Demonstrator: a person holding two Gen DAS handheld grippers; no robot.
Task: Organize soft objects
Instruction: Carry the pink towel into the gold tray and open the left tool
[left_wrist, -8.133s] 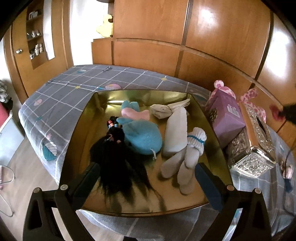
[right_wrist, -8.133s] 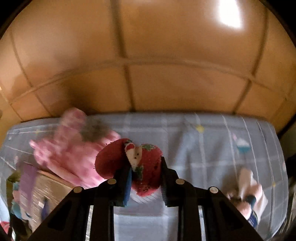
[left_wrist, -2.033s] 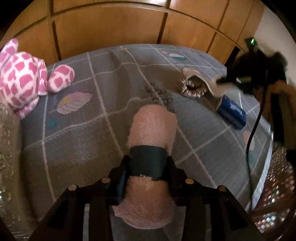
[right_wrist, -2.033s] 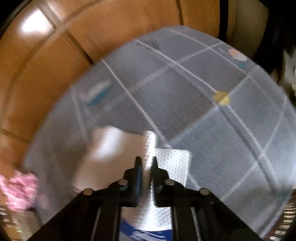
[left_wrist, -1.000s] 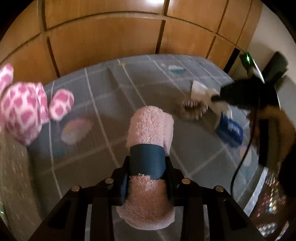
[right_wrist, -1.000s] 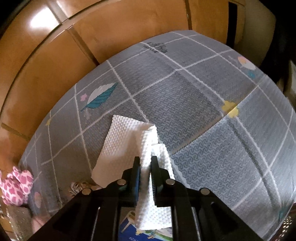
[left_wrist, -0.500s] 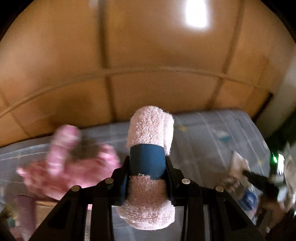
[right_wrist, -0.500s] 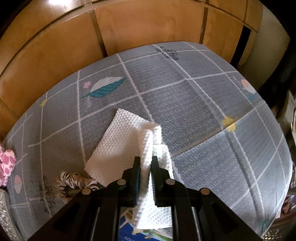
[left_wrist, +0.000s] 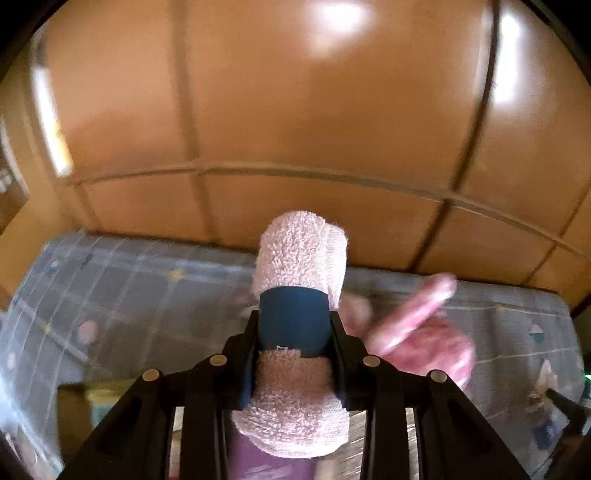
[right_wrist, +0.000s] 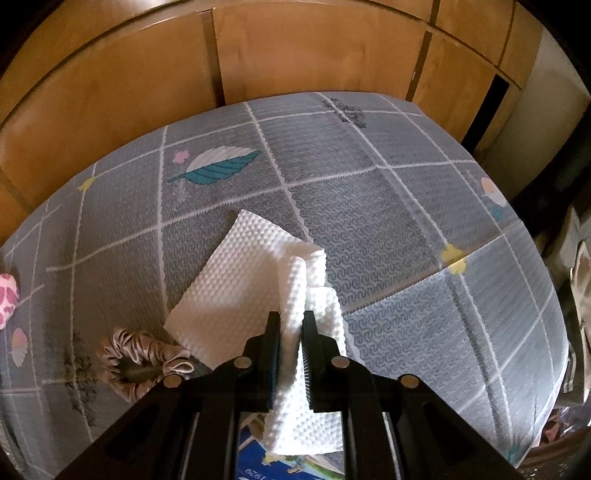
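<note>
My left gripper is shut on a rolled pink towel with a dark blue band, held up in the air above the grey patterned table. A blurred pink plush toy lies behind it to the right. My right gripper is shut on a white embossed paper tissue, lifted above a blue tissue pack. A striped beige scrunchie lies on the table to its left.
Wooden wardrobe panels stand behind the table. A purple box and the corner of a gold tray lie below my left gripper. The pink plush's edge shows at far left. The table edge drops off at right.
My left gripper has swung left with the towel, so the pink plush now shows on its right. My right gripper has kept its hold on the tissue, and the view has shifted a little.
</note>
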